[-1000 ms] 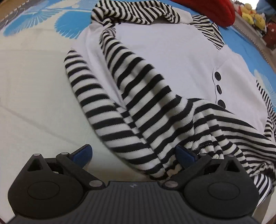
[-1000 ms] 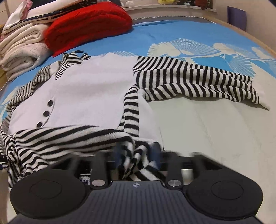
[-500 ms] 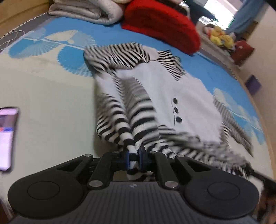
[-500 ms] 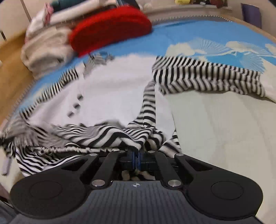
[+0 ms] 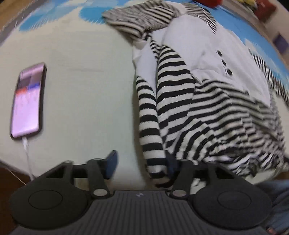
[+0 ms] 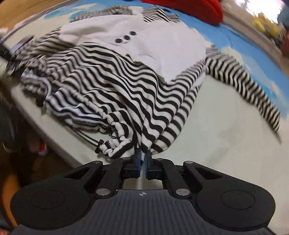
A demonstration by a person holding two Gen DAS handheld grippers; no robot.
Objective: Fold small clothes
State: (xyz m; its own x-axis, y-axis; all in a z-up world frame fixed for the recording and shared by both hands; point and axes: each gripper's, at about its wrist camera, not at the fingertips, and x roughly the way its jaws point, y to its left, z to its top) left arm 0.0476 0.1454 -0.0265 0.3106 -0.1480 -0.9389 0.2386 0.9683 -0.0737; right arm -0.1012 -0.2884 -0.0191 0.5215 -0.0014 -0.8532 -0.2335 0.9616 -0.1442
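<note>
A white top [image 5: 207, 41] with black-and-white striped sleeves and hem and three black buttons [image 5: 224, 63] lies on the pale bed cover. My left gripper [image 5: 141, 164] is opening, its blue pads wide apart. A striped fold [image 5: 150, 126] hangs between them against the right finger, and neither pad presses it. In the right wrist view the same top [image 6: 162, 45] spreads away from me. My right gripper [image 6: 142, 162] is shut on the gathered striped hem [image 6: 137, 130] at the bed's near edge. One striped sleeve [image 6: 243, 77] trails off to the right.
A phone [image 5: 28, 101] with a lit screen and a white cable lies left of the top. A red cushion [image 6: 189, 7] and yellow plush toys [image 6: 265, 25] sit at the far side. The bed edge [image 6: 54, 137] drops to the floor at the left.
My left gripper was shut on the striped hem half a second ago and now stands open. Both grippers have drawn the hem toward the near bed edge, and the right one has rolled.
</note>
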